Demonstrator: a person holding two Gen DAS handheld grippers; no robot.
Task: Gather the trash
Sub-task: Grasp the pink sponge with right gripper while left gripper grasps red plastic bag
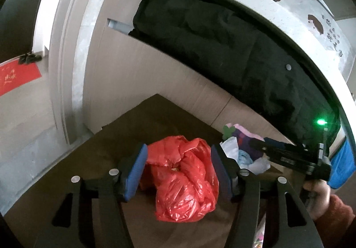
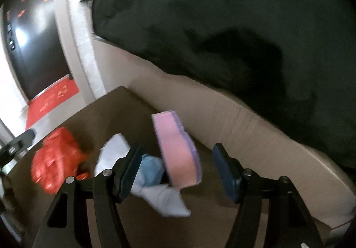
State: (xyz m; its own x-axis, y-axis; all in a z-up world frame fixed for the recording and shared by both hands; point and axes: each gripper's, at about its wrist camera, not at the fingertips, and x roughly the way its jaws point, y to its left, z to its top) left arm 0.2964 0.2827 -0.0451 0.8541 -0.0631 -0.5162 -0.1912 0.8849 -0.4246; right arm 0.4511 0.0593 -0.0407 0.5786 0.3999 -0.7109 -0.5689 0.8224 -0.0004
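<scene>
A crumpled red plastic bag point(image 1: 184, 179) lies on the floor of a cardboard box point(image 1: 138, 119), and it shows between the blue pads of my left gripper point(image 1: 178, 172), which stand apart from it, open. In the right wrist view a pink and purple carton point(image 2: 178, 150) stands tilted and blurred between the spread fingers of my right gripper point(image 2: 178, 170), clear of both pads. White and pale blue crumpled paper point(image 2: 155, 181) lies beneath it. The red bag point(image 2: 55, 159) sits to the left, with the left gripper point(image 2: 20, 141) at the edge.
A black garment point(image 1: 222, 48) hangs over the cardboard wall point(image 2: 244, 119) behind the box. The right gripper point(image 1: 278, 148) and the hand point(image 1: 318, 194) holding it reach in from the right. A red mat point(image 1: 17, 77) lies on the floor by a dark door point(image 2: 33, 48).
</scene>
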